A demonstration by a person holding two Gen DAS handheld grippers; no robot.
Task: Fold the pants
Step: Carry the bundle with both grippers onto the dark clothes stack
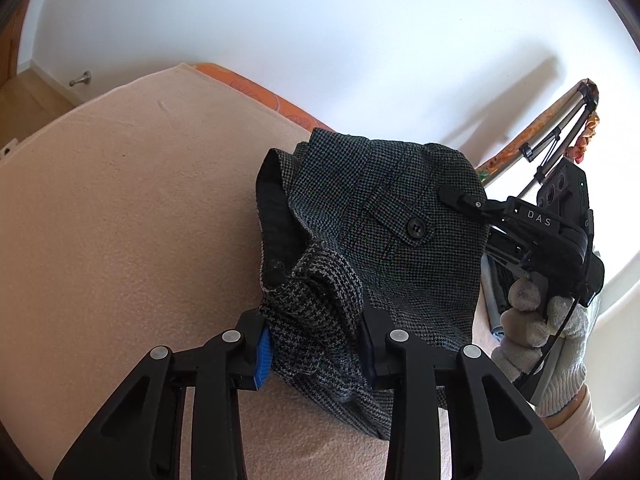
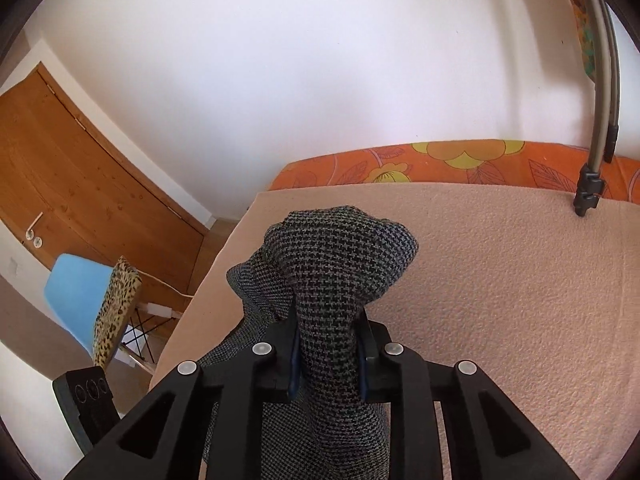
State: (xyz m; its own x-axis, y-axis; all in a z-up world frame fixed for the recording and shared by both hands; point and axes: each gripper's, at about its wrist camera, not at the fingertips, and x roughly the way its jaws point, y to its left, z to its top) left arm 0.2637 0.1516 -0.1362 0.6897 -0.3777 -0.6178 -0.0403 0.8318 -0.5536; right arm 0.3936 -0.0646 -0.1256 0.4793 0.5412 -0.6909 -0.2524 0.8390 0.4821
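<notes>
grey houndstooth pants [image 1: 372, 216] hang bunched above the peach bedcover [image 1: 120, 220].

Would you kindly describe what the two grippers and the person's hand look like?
Both grippers are black plastic with triangular cut-outs in their linkages and round silver rivets. The left gripper has blue ribbed pads; the right gripper has dark blue ones. From the left wrist view, the right gripper's body reads "DAS" in white letters, a black cable runs down it, and the hand wears a white knit glove.
</notes>
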